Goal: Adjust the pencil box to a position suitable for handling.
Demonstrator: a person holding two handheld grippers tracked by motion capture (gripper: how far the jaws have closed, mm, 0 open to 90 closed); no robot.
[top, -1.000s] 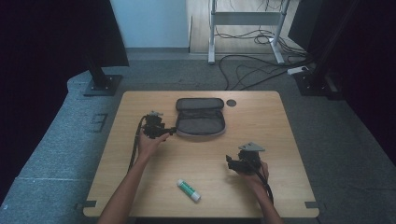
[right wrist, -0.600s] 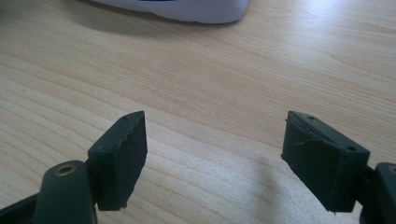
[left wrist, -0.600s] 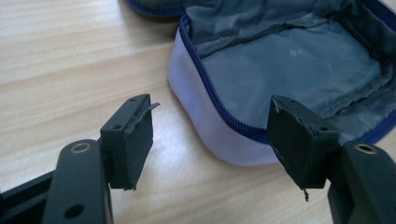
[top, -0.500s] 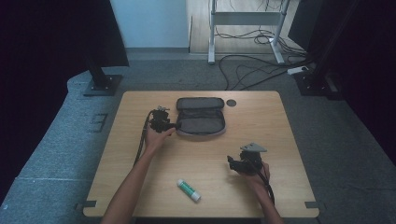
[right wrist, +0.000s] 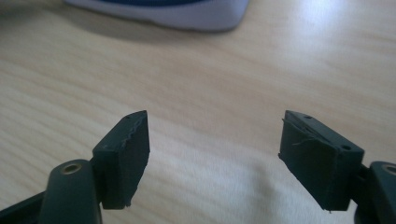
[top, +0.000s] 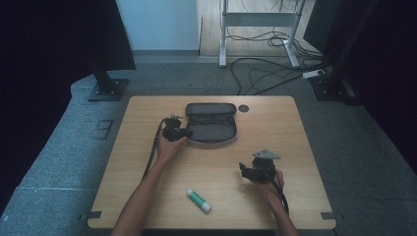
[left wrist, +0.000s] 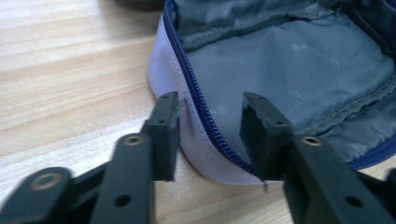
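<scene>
The pouch (left wrist: 289,60) had a pale lilac-white outer wall, a deep blue zip along its rim and a grey lining printed with small, faint ring-shaped marks; from above it read as dark grey. It lay on a light wood-grain worktop (top: 275,196) streaked with darker lines, where a white glue stick (top: 198,200) carried a green band. The fingers (left wrist: 163,130) of the left gripper (left wrist: 210,135) were matt black with small brass-coloured rivets, as were those of the right gripper (right wrist: 215,154).

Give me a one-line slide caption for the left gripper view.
Left gripper closing astride the zippered rim of the open grey pouch on the wooden table.
</scene>
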